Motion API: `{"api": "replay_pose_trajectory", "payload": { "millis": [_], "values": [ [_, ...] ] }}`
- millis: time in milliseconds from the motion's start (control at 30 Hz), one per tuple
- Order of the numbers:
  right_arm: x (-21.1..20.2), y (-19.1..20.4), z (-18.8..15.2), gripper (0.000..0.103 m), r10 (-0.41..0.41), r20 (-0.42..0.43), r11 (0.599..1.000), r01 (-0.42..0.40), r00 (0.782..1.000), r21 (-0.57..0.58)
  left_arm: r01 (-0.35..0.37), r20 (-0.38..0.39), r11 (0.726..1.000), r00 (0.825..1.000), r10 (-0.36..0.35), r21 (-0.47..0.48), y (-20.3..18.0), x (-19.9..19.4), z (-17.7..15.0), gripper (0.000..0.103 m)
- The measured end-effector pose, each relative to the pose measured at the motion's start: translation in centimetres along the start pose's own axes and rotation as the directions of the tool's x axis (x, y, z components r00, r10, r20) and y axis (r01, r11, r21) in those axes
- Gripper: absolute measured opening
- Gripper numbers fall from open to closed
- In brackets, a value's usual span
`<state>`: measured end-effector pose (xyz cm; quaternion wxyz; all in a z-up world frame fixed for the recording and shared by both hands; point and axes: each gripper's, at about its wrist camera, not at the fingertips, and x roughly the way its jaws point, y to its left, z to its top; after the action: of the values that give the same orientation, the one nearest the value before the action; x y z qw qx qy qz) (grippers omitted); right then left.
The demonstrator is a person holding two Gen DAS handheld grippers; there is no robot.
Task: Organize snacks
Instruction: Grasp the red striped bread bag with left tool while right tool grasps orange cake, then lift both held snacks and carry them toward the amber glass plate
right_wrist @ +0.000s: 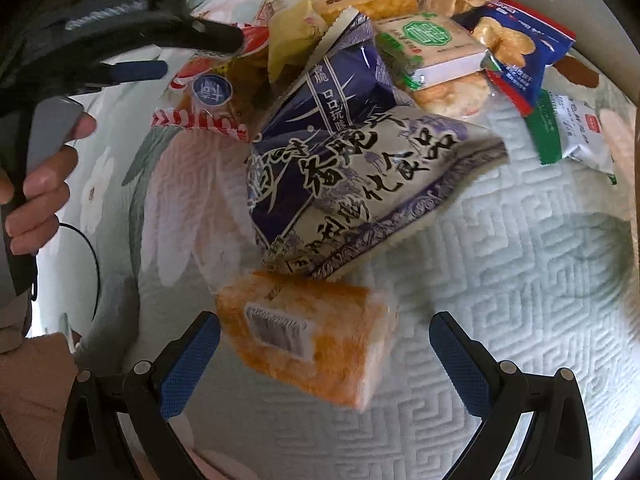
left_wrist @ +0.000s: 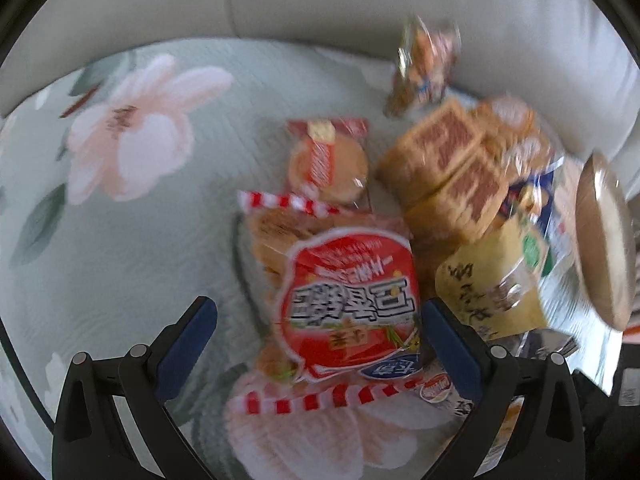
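Snack packs lie in a pile on a floral quilted cover. In the left wrist view my left gripper is open, its fingers either side of a red-and-white rice cracker bag. Behind it lie a small round cracker pack, brown biscuit packs and a yellow pack. In the right wrist view my right gripper is open around an orange pack with a barcode, not gripping it. A large navy-and-cream bag lies just beyond. The left gripper shows at upper left over the red bag.
A beige sofa back rises behind the cover. A round tan object stands at the right edge. Green-and-white, blue and white-green packs lie at the far right. Bare quilt spreads right of the orange pack.
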<state>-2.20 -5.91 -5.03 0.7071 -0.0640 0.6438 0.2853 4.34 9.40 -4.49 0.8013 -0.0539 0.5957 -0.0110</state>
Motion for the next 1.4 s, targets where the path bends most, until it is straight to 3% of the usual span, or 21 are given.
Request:
{"api": "replay_pose_trajectory", "payload": {
  "millis": [100,167,267,400,533,767,933,1200,1400],
  "values": [
    [0.8,0.5,0.1,0.103,-0.052,0.009,0.999,0.052,0.999,-0.005,-0.036,-0.028,0.998,0.999,0.037,0.057,-1.1,2.1,-0.3,0.100],
    [1.4,1.0,-0.2,0.103,-0.114,0.018,0.993,0.115,0.993,-0.039,-0.036,-0.038,0.995,0.998,0.040,0.090,-1.7,3.2,-0.8,0.087],
    [1.7,1.8,-0.7,0.096,-0.149,0.010,0.986,0.149,0.989,-0.072,-0.090,0.009,0.985,0.996,0.089,0.148,-2.9,3.3,-1.6,0.085],
    [0.8,0.8,-1.3,0.082,-0.091,0.023,0.996,0.092,0.996,-0.019,-0.101,0.034,0.984,0.995,0.097,0.149,-3.5,3.1,-2.2,0.079],
    [0.3,-0.7,-2.1,0.081,-0.035,0.039,0.997,0.032,0.999,0.064,-0.106,0.048,0.984,0.994,0.100,0.145,-3.5,2.6,-2.9,0.074],
    [-1.4,-3.2,-3.0,0.080,0.042,0.064,0.993,-0.049,0.997,0.104,-0.113,0.092,0.981,0.991,0.099,0.155,-4.0,0.6,-5.1,0.063],
    [-2.1,-5.2,-3.4,0.080,0.099,0.066,0.977,-0.110,0.993,0.180,-0.098,0.086,0.985,0.993,0.086,0.143,-4.2,0.2,-5.8,0.062],
    [-3.1,-7.5,-4.2,0.080,0.130,0.076,0.972,-0.142,0.989,0.189,-0.105,0.092,0.987,0.991,0.094,0.123,-3.0,-0.3,-4.8,0.062],
    [-4.8,-9.1,-4.4,0.080,0.157,0.139,0.964,-0.182,0.978,0.195,-0.106,0.099,0.990,0.990,0.097,0.089,-2.8,-0.3,-3.8,0.062]
  ]
}}
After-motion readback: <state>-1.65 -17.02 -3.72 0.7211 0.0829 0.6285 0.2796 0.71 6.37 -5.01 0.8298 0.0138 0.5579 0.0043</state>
